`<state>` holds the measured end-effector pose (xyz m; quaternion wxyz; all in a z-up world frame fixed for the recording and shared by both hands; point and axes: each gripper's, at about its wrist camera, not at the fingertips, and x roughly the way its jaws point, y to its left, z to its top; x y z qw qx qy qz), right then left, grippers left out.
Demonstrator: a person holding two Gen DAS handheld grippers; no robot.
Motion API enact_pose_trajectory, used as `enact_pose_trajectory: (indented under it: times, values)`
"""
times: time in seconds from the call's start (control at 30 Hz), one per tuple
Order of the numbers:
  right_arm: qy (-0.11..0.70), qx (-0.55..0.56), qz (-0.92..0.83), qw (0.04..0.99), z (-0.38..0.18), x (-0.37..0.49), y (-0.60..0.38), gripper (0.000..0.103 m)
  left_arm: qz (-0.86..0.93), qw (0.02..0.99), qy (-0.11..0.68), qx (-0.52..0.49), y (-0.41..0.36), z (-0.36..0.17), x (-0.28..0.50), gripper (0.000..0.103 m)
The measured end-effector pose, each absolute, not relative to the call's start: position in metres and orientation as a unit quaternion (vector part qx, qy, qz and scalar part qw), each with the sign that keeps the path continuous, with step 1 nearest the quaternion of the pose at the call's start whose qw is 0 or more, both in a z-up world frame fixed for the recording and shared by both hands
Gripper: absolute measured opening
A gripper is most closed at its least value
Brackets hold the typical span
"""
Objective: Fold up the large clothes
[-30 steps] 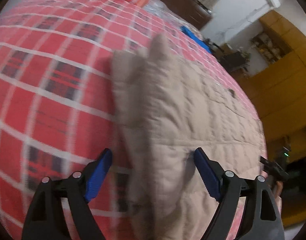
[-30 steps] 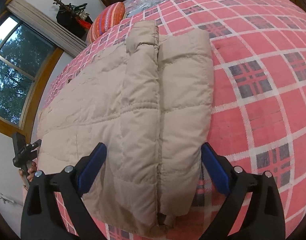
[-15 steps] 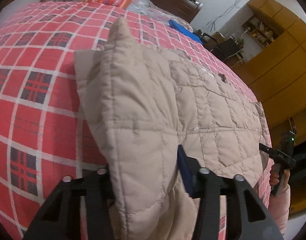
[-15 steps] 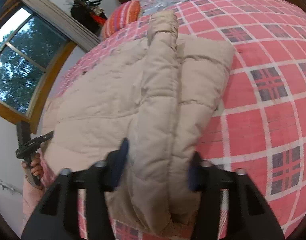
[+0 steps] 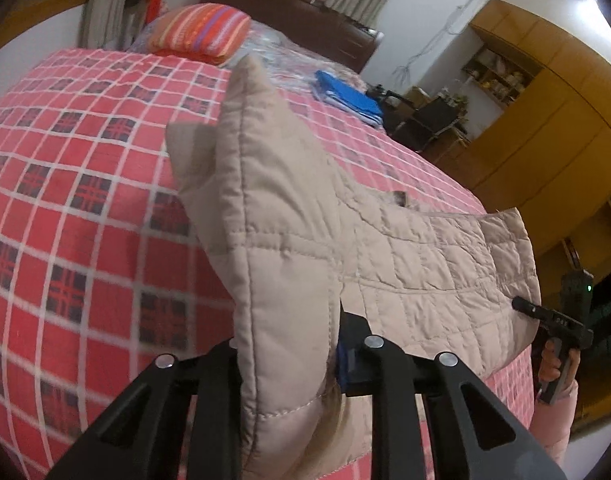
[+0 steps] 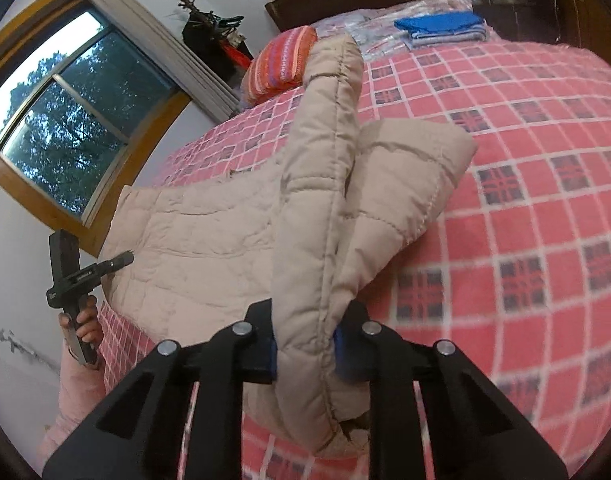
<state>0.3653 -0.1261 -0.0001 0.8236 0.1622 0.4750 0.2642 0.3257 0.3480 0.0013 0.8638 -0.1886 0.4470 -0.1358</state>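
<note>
Jacket first: a second ago it lay flat on the bed with both of your claws spread wide over its near edge. Half a second ago they pinched shut, and now the fabric is up off the plaid cover, peaked between them — you have begun the lift.

On the left side, your left claw is clamped on a thick ridge of the quilted edge. The cloth fills the whole gap, so that only a sliver of blue pad shows on its right, and the ridge rises away from you to a point. In the right wrist view you can see that tool and your hand at the jacket's far left border.

To the right, the quilted body hangs slack between the two grips and partly rests on the bed. Your right claw is likewise closed on a doubled fold, a blue pad pressing each side, with a second flap drooping to its right.

My reading: this is the grasp for the first fold, so most of the task is ahead. Padding this thick could creep out of a pinch — carry it over evenly. The pillow and the blue stack lie well apart from your work, near the headboard.
</note>
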Motion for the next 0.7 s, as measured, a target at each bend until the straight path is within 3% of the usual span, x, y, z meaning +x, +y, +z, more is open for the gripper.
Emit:
enact_pose_trajectory:
  times: [0.33, 0.7]
  values:
    - [0.462, 0.146, 0.256, 0.837, 0.021, 0.239, -0.172, 0.018, -0.172, 0.859, 0.456, -0.156, 0.310, 0.003, 0.222, 0.022]
    - [0.504, 0.181, 0.231, 0.812, -0.035, 0.203, -0.190, 0.019, -0.141, 0.871, 0.455, -0.124, 0.299, -0.040, 0.177, 0.028]
